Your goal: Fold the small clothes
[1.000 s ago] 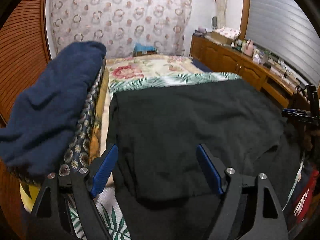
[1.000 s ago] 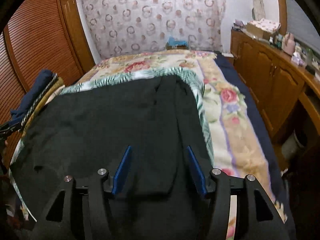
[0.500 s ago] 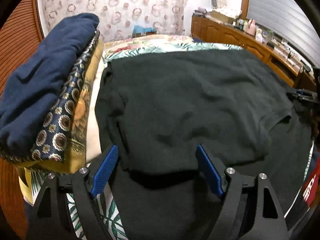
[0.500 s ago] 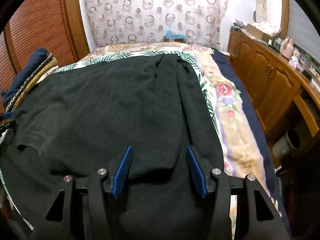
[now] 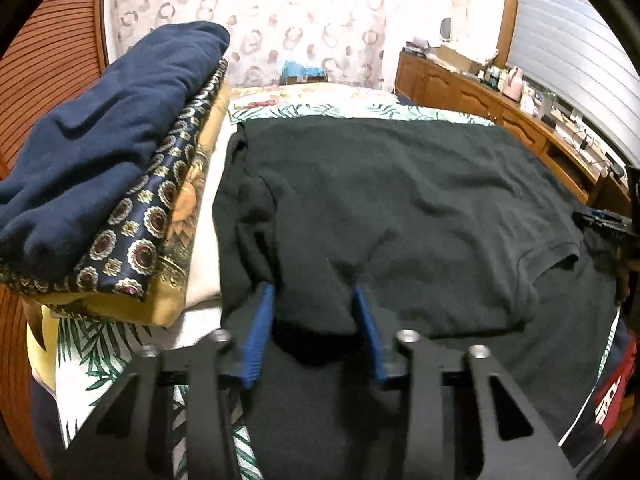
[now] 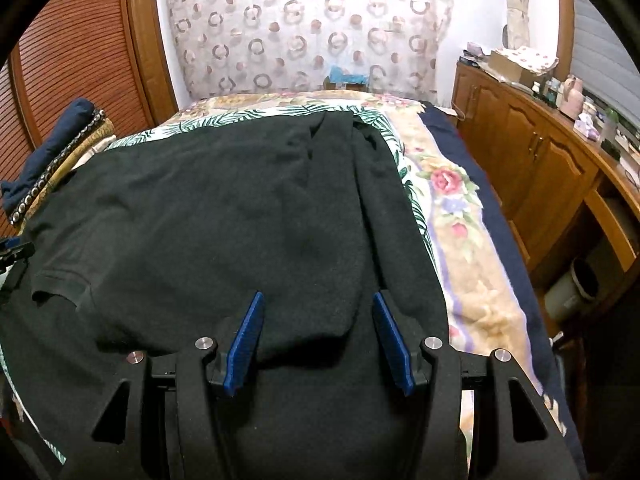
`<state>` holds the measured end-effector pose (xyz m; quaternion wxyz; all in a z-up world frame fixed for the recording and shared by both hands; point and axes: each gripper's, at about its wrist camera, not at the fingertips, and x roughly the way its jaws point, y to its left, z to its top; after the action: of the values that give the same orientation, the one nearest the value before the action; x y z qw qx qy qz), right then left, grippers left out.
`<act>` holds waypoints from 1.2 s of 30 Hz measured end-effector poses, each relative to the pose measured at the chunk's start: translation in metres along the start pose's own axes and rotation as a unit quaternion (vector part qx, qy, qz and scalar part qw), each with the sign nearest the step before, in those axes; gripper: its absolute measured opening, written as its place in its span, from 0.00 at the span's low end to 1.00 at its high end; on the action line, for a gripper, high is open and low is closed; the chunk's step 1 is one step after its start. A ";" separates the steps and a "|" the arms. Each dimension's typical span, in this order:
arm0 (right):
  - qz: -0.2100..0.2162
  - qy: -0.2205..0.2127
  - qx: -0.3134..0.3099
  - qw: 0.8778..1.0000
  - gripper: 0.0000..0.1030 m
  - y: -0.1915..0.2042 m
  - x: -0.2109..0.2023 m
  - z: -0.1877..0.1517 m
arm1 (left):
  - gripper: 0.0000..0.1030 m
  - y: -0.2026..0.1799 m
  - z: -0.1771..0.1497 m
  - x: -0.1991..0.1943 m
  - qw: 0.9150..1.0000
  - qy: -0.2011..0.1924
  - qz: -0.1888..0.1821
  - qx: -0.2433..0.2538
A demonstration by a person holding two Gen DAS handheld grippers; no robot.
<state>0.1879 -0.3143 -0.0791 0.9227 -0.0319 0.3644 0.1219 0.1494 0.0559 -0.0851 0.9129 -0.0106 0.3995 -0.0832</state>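
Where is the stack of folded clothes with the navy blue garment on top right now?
The stack of folded clothes sits on the bed's left edge in the left wrist view, beside the black shirt, against the louvred wooden doors.
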 end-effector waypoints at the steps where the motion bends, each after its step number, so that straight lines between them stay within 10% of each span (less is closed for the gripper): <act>1: 0.001 0.000 0.001 1.000 0.57 0.000 0.000 0.000 | 0.26 0.000 0.001 -0.001 1.000 -0.003 -0.003 0.001; 30: 0.015 -0.007 0.017 1.000 0.57 -0.003 -0.002 -0.003 | 0.11 -0.015 0.026 -0.024 0.999 -0.045 -0.023 0.010; 36: 0.021 -0.009 0.003 1.000 0.21 0.000 0.000 -0.005 | 0.11 -0.013 0.024 -0.023 0.998 -0.046 -0.033 0.001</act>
<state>0.1841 -0.3148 -0.0826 0.9232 -0.0208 0.3573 0.1402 0.1500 0.0452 -0.0512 0.9270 -0.0265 0.3566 -0.1127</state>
